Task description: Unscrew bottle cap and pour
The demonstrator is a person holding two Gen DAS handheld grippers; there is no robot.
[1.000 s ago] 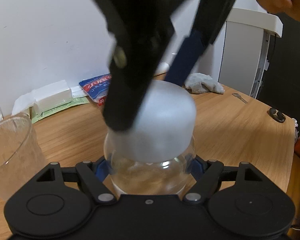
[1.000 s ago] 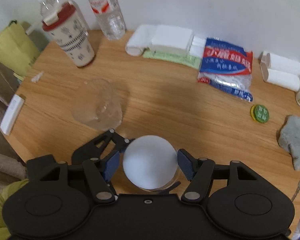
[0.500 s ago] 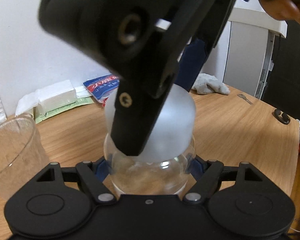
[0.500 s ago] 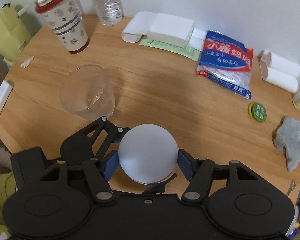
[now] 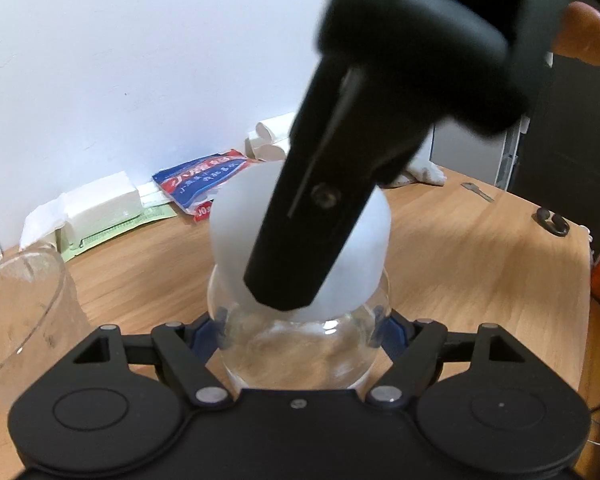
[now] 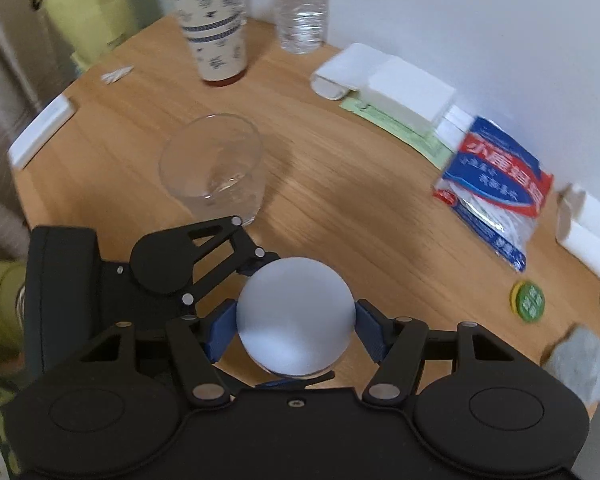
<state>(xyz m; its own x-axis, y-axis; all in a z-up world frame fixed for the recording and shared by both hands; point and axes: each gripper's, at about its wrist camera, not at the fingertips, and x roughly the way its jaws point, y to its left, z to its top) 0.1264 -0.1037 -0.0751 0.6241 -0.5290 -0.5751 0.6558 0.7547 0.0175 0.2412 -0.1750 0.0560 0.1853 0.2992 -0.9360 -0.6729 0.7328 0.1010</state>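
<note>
A clear glass bottle [image 5: 300, 344] with a frosted white domed cap [image 5: 352, 280] stands on the wooden table. My left gripper [image 5: 300, 328] is shut on the bottle's body from the side. My right gripper [image 6: 296, 328] comes from above and is shut on the cap [image 6: 296, 320]; its blue pads [image 6: 220, 330] press the cap's sides. The right gripper's black body [image 5: 340, 184] hides much of the cap in the left wrist view. An empty clear glass [image 6: 212, 168] stands to the left of the bottle; it also shows in the left wrist view [image 5: 16, 308].
A patterned tumbler with a red lid [image 6: 212, 20] and a plastic water bottle [image 6: 300, 4] stand at the back. White tissue packs [image 6: 388, 84], a blue-red packet [image 6: 496, 184], a green lid [image 6: 528, 300] and a grey cloth [image 6: 580, 364] lie to the right.
My right gripper has turned on the cap, so its view swung and its body swept across the left wrist view. The left gripper and the bottle stay in place.
</note>
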